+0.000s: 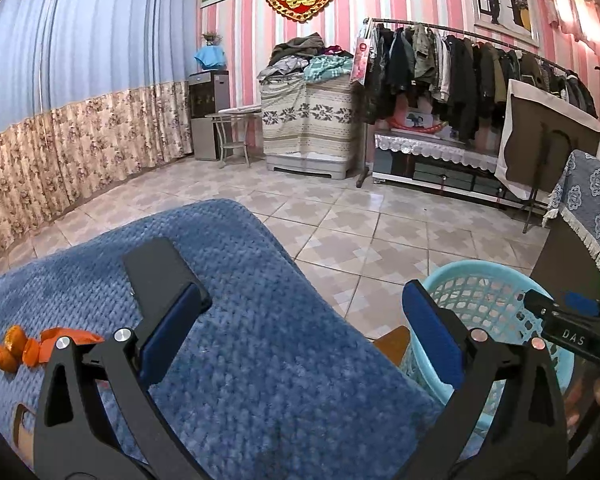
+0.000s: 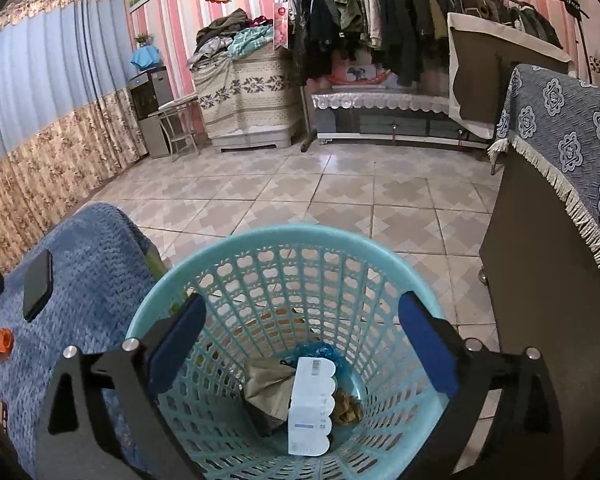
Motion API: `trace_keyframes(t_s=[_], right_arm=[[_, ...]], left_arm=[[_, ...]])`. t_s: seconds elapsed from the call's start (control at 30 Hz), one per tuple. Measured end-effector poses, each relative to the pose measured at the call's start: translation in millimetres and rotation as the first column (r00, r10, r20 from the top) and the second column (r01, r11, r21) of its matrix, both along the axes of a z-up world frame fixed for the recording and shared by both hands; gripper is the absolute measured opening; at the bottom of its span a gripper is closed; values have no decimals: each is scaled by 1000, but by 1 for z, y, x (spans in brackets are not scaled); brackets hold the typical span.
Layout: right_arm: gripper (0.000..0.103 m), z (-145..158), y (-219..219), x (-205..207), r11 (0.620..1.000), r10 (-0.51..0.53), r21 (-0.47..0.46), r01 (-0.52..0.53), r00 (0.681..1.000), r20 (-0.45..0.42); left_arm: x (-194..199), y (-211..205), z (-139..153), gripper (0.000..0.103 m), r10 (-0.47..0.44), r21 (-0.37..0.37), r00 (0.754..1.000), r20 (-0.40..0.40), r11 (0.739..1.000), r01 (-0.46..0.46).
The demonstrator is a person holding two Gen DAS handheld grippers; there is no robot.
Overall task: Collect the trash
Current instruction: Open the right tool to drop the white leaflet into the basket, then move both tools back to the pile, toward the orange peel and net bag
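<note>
Orange peel [image 1: 40, 346], probably tangerine, lies left of the wide-open, empty left gripper [image 1: 300, 340]; right gripper [image 2: 302, 356], spread empty, hangs over the basket [image 2: 236, 240] for dropping.

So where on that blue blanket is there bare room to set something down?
The blue knitted blanket is bare across its middle and right side, from the black phone to the edge beside the light-blue plastic lattice basket. The left edge is crowded with orange peel pieces.
</note>
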State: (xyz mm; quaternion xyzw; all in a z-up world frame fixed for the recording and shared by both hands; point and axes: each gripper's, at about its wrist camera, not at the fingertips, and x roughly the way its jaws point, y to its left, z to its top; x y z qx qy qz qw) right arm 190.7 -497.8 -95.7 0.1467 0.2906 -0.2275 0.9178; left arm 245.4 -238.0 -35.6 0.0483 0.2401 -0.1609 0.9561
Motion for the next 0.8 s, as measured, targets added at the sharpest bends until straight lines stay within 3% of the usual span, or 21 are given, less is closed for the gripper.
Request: trace_keyframes(t_s=[0.33,0.8], right_arm=[[95,4,8,1,1000,13,-18,-14,1000,-3],[95,11,50,8,990,97,-106,-98,995,-12]], left_arm=[[-6,30,1,97,49,-1,999,-6,999,-49],[-17,129,4,97,202,-10,979,-11,979,-202]])
